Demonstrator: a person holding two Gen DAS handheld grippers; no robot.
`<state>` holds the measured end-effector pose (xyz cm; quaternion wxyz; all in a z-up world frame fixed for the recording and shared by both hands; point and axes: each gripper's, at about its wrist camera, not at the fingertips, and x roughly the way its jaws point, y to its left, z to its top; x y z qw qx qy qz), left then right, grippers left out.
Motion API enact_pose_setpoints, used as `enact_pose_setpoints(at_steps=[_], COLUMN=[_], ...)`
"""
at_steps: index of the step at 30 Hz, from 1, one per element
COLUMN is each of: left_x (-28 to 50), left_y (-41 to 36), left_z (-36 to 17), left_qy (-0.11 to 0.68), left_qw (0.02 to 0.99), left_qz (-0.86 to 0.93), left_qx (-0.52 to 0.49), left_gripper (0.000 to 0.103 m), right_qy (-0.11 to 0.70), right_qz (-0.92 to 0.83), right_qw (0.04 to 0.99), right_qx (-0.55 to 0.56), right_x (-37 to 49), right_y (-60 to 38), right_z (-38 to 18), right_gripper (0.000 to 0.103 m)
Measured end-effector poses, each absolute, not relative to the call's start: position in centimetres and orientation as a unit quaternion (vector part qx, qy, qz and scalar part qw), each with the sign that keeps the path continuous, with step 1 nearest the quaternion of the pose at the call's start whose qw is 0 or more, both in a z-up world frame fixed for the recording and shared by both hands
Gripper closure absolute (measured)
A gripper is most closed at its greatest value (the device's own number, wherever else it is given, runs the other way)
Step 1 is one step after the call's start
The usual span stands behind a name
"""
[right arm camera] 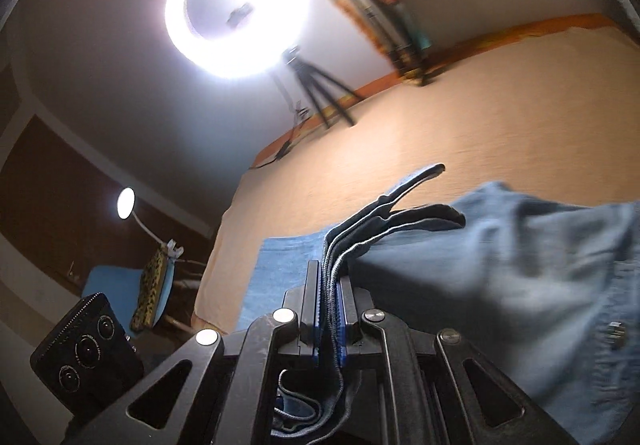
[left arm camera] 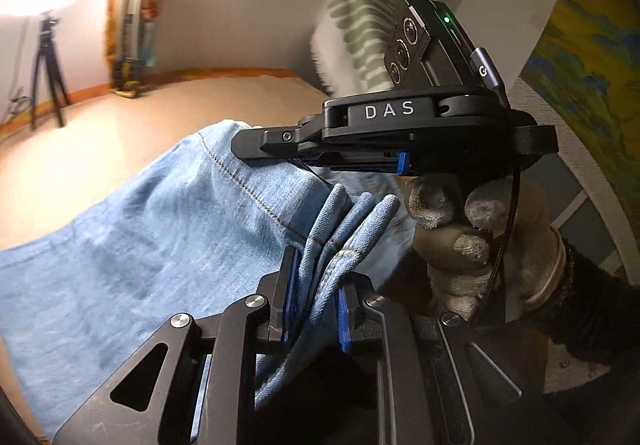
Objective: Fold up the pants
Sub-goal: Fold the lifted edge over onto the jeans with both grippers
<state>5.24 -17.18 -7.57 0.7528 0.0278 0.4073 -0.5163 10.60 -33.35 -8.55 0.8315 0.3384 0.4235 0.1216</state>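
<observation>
at 6 o'clock in the left wrist view, the left gripper [left arm camera: 316,309] is clamped on a bunched edge of the pants [left arm camera: 132,229]; several denim layers are seen pinched between its blue pads [left arm camera: 343,319], with folded edges sticking up past the jaws toward 12 o'clock. in the right wrist view, at 6 o'clock, the right gripper [right arm camera: 329,319] is likewise closed on a stack of denim edges, stitched hems being visible between its fingers.

from the left jaws the body of the pants is spread toward 9 o'clock, lying on the tan bed surface [left arm camera: 248,101]; a stitched seam is run from about 11 o'clock down toward the grip. from the right jaws the cloth is draped toward 3 o'clock, where a metal button [right arm camera: 615,329] is seen, so the waist end is judged to lie on that side. the long axis is judged to run roughly across both grips and away over the bed, though its far end is not shown.

just beyond the left grip, at 1 o'clock, the right gripper [left arm camera: 256,147] and a gloved hand [left arm camera: 468,241] are seen close by, so both holds are near each other on one edge, neither clearly nearer the free cloth. a carried fold across the bed is judged the step in hand.

farther off, a striped pillow [left arm camera: 352,41], a tripod [right arm camera: 320,93] and a ring light [right arm camera: 236,9] are seen.
</observation>
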Motion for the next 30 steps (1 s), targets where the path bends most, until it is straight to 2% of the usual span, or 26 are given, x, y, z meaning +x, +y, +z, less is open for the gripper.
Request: enact_pose_setpoints(at_steps=[19, 26, 29, 30], left_x=[3.4, 3.2, 3.3, 3.3], left_y=[-31.0, -34.4, -35.2, -35.5], left_z=[-10.2, -14.2, -15.4, -15.8], left_qy=[0.418, 0.457, 0.469, 0.473], left_qw=[0.686, 0.654, 0.645, 0.642], left_qz=[-0.593, -0.599, -0.598, -0.597], left_qx=[0.050, 0.074, 0.082, 0.086], left_gripper=[0.088, 0.088, 0.088, 0.088], right_qy=[0.403, 0.435, 0.451, 0.454], right_qz=[0.036, 0.019, 0.028, 0.037], right_qw=[0.855, 0.830, 0.816, 0.812], right_qx=[0.324, 0.347, 0.360, 0.366], right_x=[3.7, 2.0, 2.0, 2.1], right_y=[-45.8, -49.1, -49.9, -50.3], right_z=[-9.1, -13.1, -14.8, -15.2], right_gripper=[0.099, 0.099, 0.091, 0.078])
